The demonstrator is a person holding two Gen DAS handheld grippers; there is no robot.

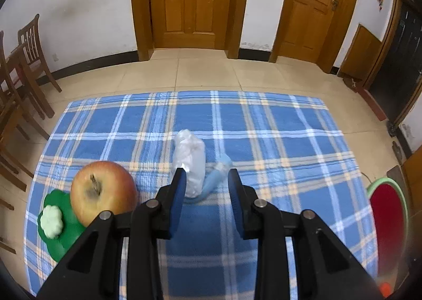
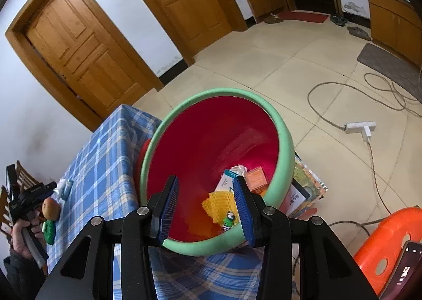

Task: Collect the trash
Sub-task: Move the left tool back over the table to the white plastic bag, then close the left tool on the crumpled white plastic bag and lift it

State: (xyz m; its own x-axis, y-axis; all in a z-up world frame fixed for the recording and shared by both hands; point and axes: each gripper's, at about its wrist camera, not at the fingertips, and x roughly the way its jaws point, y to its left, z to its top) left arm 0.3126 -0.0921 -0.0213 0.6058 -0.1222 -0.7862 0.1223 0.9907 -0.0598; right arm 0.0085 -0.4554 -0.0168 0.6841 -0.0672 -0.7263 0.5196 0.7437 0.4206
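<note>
Left gripper [image 1: 205, 177]: jaws apart, empty, crumpled plastic bag [image 1: 190, 160] just beyond, frame centre. Right gripper [image 2: 205, 189]: jaws apart, empty, above red bin [image 2: 286, 141].

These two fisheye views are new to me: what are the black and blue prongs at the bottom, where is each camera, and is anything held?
Each picture comes from a camera on a hand-held two-finger gripper, looking along its fingers. The left gripper hangs open over the blue plaid tablecloth, aimed at a crumpled clear plastic bag and a pale blue wrapper; a red-yellow apple sits on a green plastic toy to the left. The right gripper is open and empty above the red bin with a green rim, which already holds boxes and yellow mesh. Nothing is held.
</note>
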